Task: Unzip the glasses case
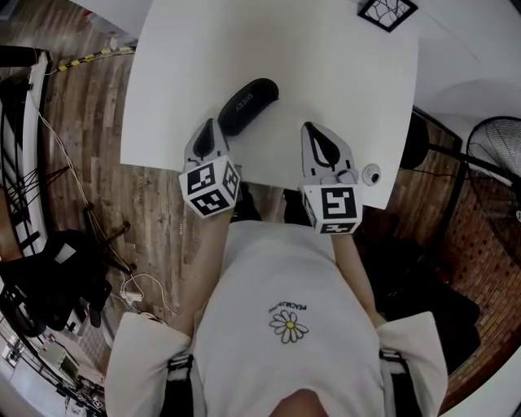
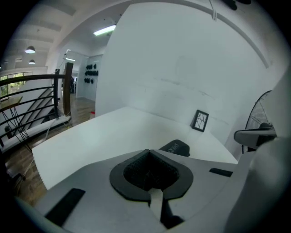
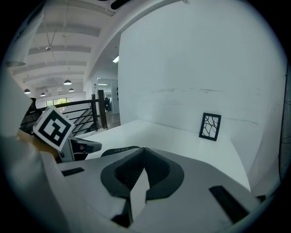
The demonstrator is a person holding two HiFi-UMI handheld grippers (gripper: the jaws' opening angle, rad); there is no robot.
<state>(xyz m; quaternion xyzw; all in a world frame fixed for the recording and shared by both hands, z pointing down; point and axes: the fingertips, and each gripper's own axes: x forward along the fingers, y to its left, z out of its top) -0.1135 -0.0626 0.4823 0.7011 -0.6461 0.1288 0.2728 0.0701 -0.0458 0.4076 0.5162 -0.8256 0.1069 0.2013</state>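
Note:
A black zipped glasses case (image 1: 248,104) lies slantwise on the white table (image 1: 342,73), near its front edge. My left gripper (image 1: 210,125) hovers just in front of the case's near end, jaws together and nothing between them. My right gripper (image 1: 310,128) is to the right of the case and clear of it, also shut and empty. In the left gripper view the case (image 2: 176,148) shows just past the closed tips (image 2: 146,151), slightly right. In the right gripper view the case (image 3: 119,149) lies left of the closed tips (image 3: 142,149), with the left gripper's marker cube (image 3: 53,128) beyond it.
A small black-framed card (image 1: 387,11) stands at the table's far side, against the white wall. A small round knob-like object (image 1: 371,174) sits at the table's near right corner. A fan (image 1: 498,155) stands on the floor at the right. Cables and dark gear lie at the left.

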